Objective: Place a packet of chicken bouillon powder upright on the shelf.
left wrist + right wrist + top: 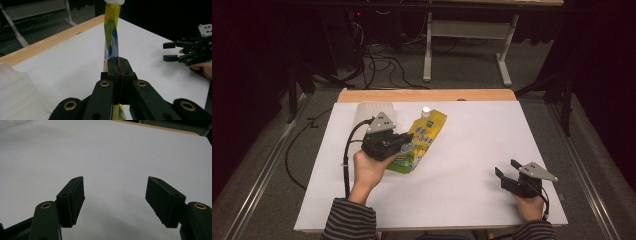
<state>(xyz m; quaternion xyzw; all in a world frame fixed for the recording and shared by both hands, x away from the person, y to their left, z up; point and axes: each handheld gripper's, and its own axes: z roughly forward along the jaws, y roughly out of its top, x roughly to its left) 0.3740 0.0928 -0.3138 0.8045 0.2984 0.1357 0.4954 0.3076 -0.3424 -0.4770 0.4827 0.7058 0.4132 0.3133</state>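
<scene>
- Yellow-green pouch (419, 142) with a white cap (426, 110) sits near the table's (472, 150) left middle, cap toward the far edge; in the left gripper view it stands edge-on, rising from the grip.
- Left gripper (404, 140) has its fingers (113, 68) pressed together on the pouch's lower part, pinching it.
- Step in hand, as I judge it: the pouch is gripped and being lifted or carried off the table.
- Clear ribbed container (372, 114) stands just beside that gripper, on its far left side.
- Right gripper (507, 169) rests well apart near the right front corner, fingers (72, 200) spread with nothing between them.
- Next move probably calls for a steady pinch, so the limp pouch doesn't slip or swing.
</scene>
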